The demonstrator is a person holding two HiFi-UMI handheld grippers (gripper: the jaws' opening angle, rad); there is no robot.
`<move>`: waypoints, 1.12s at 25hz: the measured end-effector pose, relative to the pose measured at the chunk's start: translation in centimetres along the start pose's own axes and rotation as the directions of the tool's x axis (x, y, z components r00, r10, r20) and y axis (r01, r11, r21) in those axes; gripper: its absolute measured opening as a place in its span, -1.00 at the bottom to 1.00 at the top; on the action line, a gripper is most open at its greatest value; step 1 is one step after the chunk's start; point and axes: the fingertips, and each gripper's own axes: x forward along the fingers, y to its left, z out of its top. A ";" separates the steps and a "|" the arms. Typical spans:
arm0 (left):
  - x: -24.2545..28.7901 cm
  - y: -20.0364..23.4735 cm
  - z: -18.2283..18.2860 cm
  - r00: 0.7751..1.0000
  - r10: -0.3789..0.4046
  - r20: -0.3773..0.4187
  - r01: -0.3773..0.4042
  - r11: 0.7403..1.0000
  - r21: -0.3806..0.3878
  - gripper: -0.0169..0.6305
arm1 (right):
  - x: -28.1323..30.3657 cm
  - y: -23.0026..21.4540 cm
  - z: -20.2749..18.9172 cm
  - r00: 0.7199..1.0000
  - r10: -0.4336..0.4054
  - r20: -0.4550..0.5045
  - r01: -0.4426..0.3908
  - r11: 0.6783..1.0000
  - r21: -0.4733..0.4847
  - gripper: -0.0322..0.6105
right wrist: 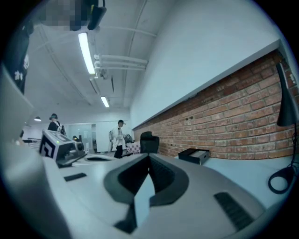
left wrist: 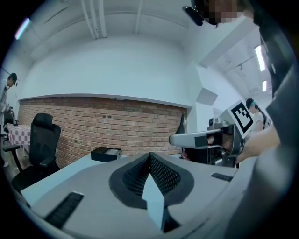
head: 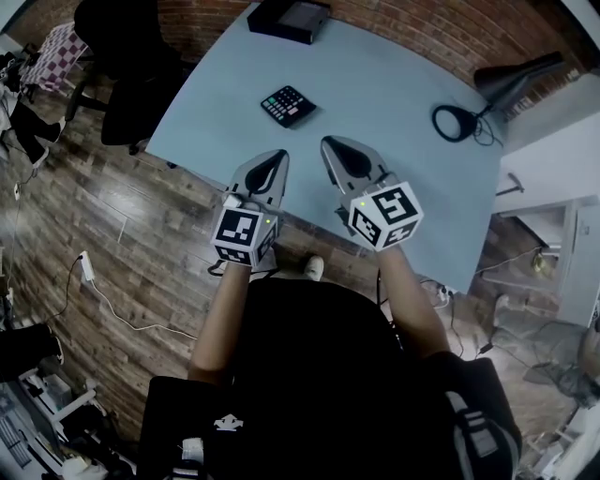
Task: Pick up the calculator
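Note:
The calculator, black with coloured keys, lies flat on the pale blue table in the head view, beyond both grippers. My left gripper hovers over the table's near edge, shut and empty, a short way short of the calculator. Beside it on the right, my right gripper is likewise shut with nothing in it. The left gripper view has its closed jaws pointing level at the brick wall, and the right gripper view shows its own closed jaws. The jaws hide the calculator in both gripper views.
A black box sits at the table's far edge. A desk lamp with a ring-shaped head stands at the right. A black office chair is off the table's left corner. People stand far off in the room.

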 end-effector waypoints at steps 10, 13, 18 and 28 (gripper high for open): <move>2.7 3.7 -2.9 0.995 -0.078 -0.066 0.080 0.997 0.016 -0.92 | 2.6 -1.8 -0.3 0.994 -0.112 -0.018 0.113 0.994 0.016 -0.89; 3.7 4.8 -4.0 0.989 -0.110 -0.100 0.114 0.993 0.030 -0.92 | 3.6 -2.3 -0.4 0.988 -0.152 -0.027 0.153 0.988 0.024 -0.89; 5.1 5.6 -5.3 0.975 -0.182 -0.125 0.185 0.983 0.018 -0.92 | 4.3 -3.1 -1.2 0.974 -0.220 -0.055 0.222 0.975 0.029 -0.89; 7.8 7.2 -8.2 0.935 -0.305 -0.180 0.324 0.942 0.089 -0.92 | 5.4 -4.2 -2.5 0.934 -0.341 -0.110 0.348 0.936 0.052 -0.89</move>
